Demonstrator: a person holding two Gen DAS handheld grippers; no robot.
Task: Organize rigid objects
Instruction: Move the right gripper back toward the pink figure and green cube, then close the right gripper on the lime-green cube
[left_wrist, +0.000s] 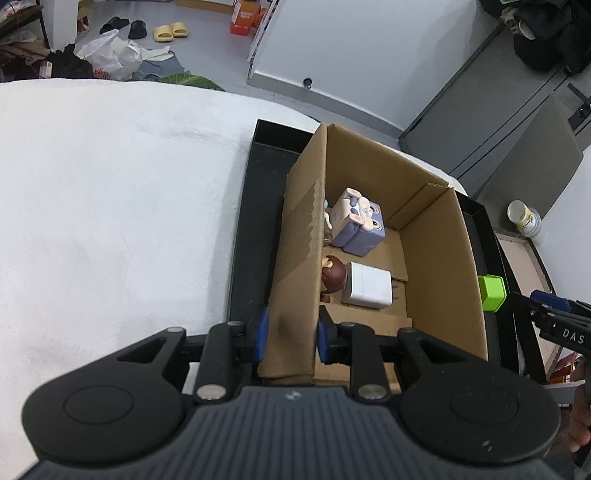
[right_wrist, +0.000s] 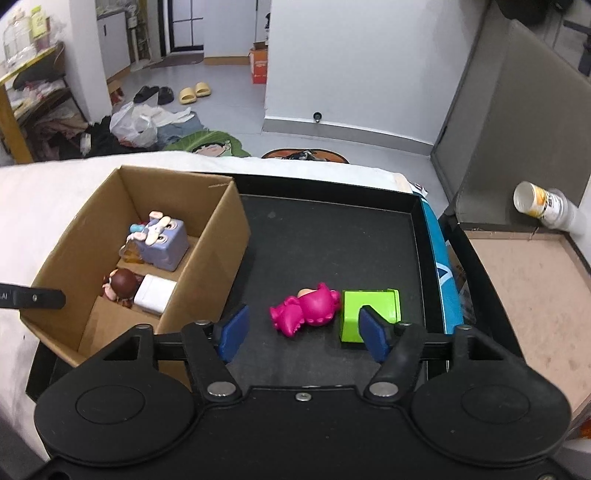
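A cardboard box (left_wrist: 436, 236) (right_wrist: 218, 240) stands on a black tray (right_wrist: 332, 236) (left_wrist: 255, 192). Inside it lie a purple cube toy (left_wrist: 360, 221) (right_wrist: 162, 240), a brown-haired figurine (left_wrist: 332, 275) (right_wrist: 122, 284) and a white block (left_wrist: 367, 284) (right_wrist: 155, 293). My left gripper (left_wrist: 291, 334) is shut on the box's left wall. My right gripper (right_wrist: 301, 330) is open just above the tray, with a pink toy (right_wrist: 306, 308) and a green block (right_wrist: 369, 310) (left_wrist: 491, 291) in front of it.
The tray rests on a white cloth (left_wrist: 110, 206). A brown surface (right_wrist: 528, 288) lies to the right, with a tipped white cup (right_wrist: 543, 203) (left_wrist: 524, 218) behind it. Slippers (right_wrist: 194, 92), bags and boxes lie on the floor beyond.
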